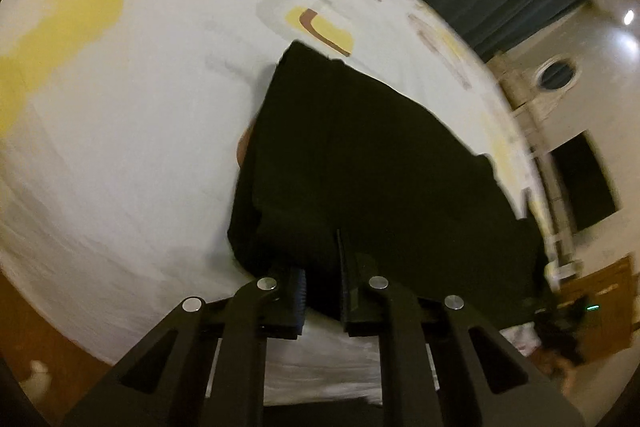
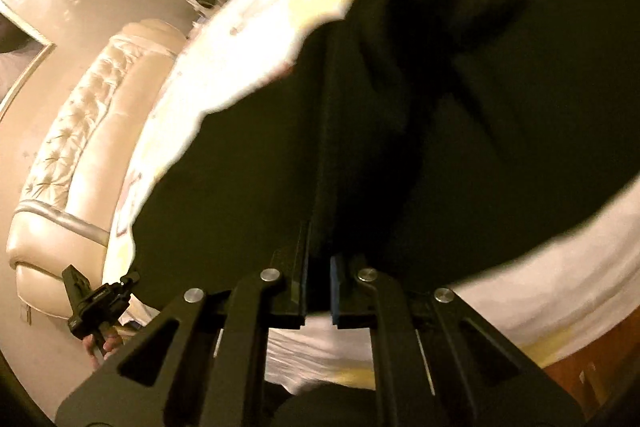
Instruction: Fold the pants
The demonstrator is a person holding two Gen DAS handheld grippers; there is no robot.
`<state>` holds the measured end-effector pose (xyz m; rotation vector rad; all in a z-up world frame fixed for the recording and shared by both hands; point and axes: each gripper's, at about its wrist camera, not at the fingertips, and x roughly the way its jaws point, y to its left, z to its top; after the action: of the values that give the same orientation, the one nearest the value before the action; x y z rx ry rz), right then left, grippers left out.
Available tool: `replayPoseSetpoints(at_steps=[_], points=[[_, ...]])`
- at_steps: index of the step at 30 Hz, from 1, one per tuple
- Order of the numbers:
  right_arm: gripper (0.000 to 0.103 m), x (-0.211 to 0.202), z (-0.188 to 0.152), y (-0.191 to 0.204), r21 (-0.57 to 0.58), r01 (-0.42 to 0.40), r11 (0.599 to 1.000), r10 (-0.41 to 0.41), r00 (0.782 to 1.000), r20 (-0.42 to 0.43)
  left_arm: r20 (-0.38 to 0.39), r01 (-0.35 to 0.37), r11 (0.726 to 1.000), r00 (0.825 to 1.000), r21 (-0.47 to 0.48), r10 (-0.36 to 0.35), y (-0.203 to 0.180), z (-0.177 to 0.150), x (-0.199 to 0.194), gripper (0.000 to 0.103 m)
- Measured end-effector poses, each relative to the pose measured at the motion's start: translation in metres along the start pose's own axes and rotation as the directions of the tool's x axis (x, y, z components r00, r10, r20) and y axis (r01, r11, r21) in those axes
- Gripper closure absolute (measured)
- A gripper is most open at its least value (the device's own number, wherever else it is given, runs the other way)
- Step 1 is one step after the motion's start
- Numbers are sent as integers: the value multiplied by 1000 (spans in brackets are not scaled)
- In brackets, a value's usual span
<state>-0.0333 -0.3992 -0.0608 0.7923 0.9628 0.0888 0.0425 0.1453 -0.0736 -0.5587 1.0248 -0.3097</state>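
Left gripper: jaws pinched on near edge of black pants, which run away from it toward far right across the bed. Right gripper: jaws nearly shut w/ dark cloth between, so prob gripping same near edge; pants fan out ahead & to its right. Both equally near; next fold likely carries this edge fwd along the long axis

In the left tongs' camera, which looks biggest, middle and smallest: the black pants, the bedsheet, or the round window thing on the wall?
Largest to smallest, as they look in the left wrist view:
1. The bedsheet, filling most of the picture.
2. The black pants, hanging close to the camera, so nearness enlarges them.
3. The round window thing, tiny and far off.
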Motion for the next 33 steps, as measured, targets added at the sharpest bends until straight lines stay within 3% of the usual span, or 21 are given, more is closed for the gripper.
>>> replayPoseSetpoints(at_steps=[3, 5, 7, 9, 12, 15, 17, 18, 20, 23, 26, 28, 30, 31, 32, 33], points=[[83, -12, 6, -12, 88, -74, 993, 75, 997, -9, -21, 72, 997, 997, -34, -73, 10, 4, -4, 87], [62, -34, 11, -19, 109, -76, 991, 75, 997, 14, -25, 79, 997, 997, -10, -79, 8, 5, -13, 81], [49, -69, 17, -34, 133, -65, 989, 55, 995, 80, -14, 57, 998, 998, 41, -57, 1, 3, -24, 59], [46, -99, 25, -56, 175, -81, 981, 56, 988, 144, 18, -3, 996, 1000, 89, 1, -9, 0, -35, 25], [45, -159, 38, -106, 270, -71, 960, -7, 960, 281, 93, -136, 976, 988, 171, 121, -26, -3, -50, 23], [44, -221, 53, -170, 384, -62, 921, -113, 902, 416, 120, -234, 947, 970, 218, 212, -44, 1, -52, 19], [42, -245, 67, -207, 424, -29, 905, -182, 875, 448, 134, -256, 934, 964, 251, 229, -60, 5, -48, 18], [42, -253, 79, -228, 438, -1, 899, -214, 872, 441, 140, -268, 927, 961, 263, 238, -66, 6, -45, 18], [42, -257, 96, -255, 461, 28, 887, -248, 871, 425, 152, -298, 913, 952, 280, 264, -81, 9, -35, 18], [42, -248, 120, -281, 458, 10, 889, -222, 884, 412, 128, -284, 918, 958, 277, 257, -99, 9, -19, 17], [42, -230, 146, -290, 417, 29, 908, -199, 907, 370, 102, -267, 923, 963, 276, 248, -113, 4, -6, 17], [42, -212, 160, -290, 391, 67, 918, -198, 931, 306, 93, -276, 917, 961, 289, 260, -122, 0, 3, 17], [41, -197, 169, -281, 337, 139, 931, -233, 937, 259, 87, -284, 910, 959, 303, 270, -129, -4, 10, 17], [44, -192, 172, -273, 298, 164, 940, -242, 939, 245, 84, -285, 907, 959, 309, 272, -132, -5, 13, 17], [77, -185, 174, -269, 253, 173, 952, -229, 949, 214, 78, -287, 906, 958, 313, 276, -134, -7, 17, 17], [98, -178, 176, -265, 226, 168, 959, -210, 962, 176, 73, -288, 905, 957, 314, 280, -136, -7, 20, 17]])
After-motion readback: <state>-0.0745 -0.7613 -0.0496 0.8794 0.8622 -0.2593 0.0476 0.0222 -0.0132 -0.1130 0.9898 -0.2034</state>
